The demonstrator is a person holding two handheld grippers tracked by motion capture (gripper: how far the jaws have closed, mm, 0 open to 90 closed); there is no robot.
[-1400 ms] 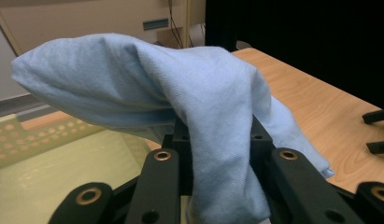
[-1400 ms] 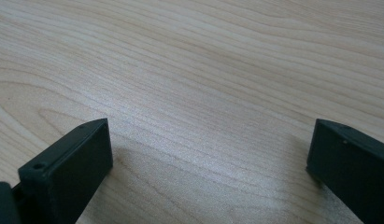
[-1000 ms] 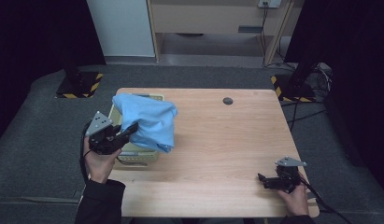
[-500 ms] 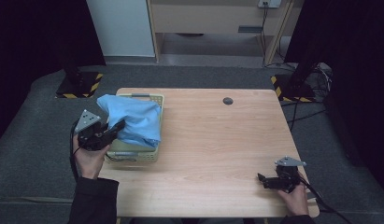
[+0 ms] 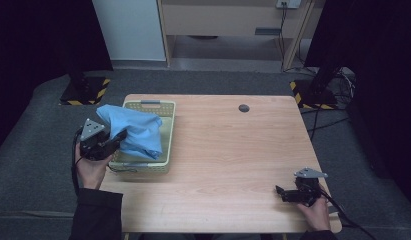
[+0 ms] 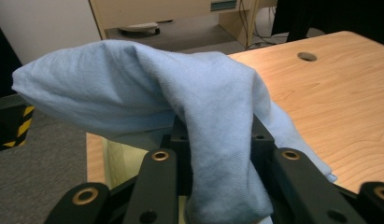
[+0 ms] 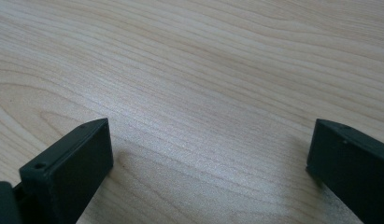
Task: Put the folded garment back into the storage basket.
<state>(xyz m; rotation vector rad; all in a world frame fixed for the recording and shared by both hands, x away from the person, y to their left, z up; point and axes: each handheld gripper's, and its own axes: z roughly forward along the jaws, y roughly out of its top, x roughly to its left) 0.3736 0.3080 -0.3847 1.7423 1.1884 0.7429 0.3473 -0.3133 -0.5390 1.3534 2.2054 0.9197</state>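
Cloth point(image 6: 133, 93) draping over and between left gripper point(image 6: 220, 140) jaws, being pinched tight above basket point(image 5: 163, 107). Resting on table point(image 5: 233, 150), right gripper point(image 7: 210, 154), jaws spreading wide, gripping nothing.

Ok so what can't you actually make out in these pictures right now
- Inside of the basket, high view: the blue cloth covers most of it, so any contents are hidden.
- Left gripper jaw tips, left gripper view: the cloth wraps over them.
- Right gripper, high view: too small to judge its opening.
- Dark round spot on the table: too small to tell.
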